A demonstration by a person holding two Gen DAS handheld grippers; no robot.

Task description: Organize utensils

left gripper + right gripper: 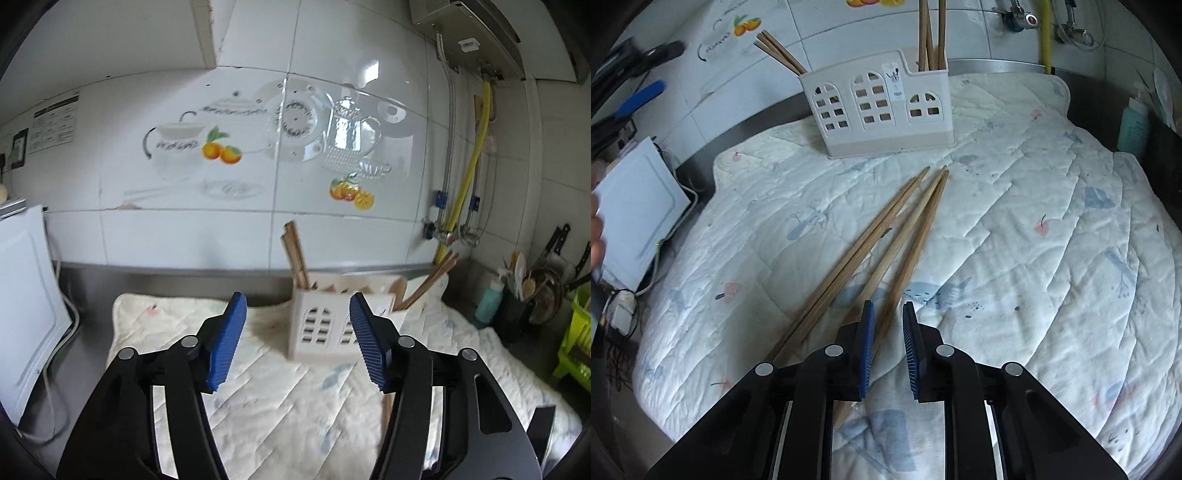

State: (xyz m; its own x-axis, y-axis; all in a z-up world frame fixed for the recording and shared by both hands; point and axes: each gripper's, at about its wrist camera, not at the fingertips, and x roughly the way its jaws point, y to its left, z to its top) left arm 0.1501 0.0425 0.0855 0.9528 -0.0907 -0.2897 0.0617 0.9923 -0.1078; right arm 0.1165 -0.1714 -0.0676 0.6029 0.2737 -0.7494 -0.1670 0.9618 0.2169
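Chopstick sorting partly complete.
White plastic window-cut utensil holder (882, 107), far on the quilted mat (1034, 258), holds several; loose wooden chopsticks (886, 236) remain near. Right gripper (888, 350) narrowed around one, grip uncertain; left gripper (297, 332) released.

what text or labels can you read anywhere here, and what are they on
No text can be read in either view.
Chart on the wall: rows of print, too small.
Label on the water heater: blurred.
Sticker on the white utensil holder: small icons and print, too small.
Teal bottle: label illegible.
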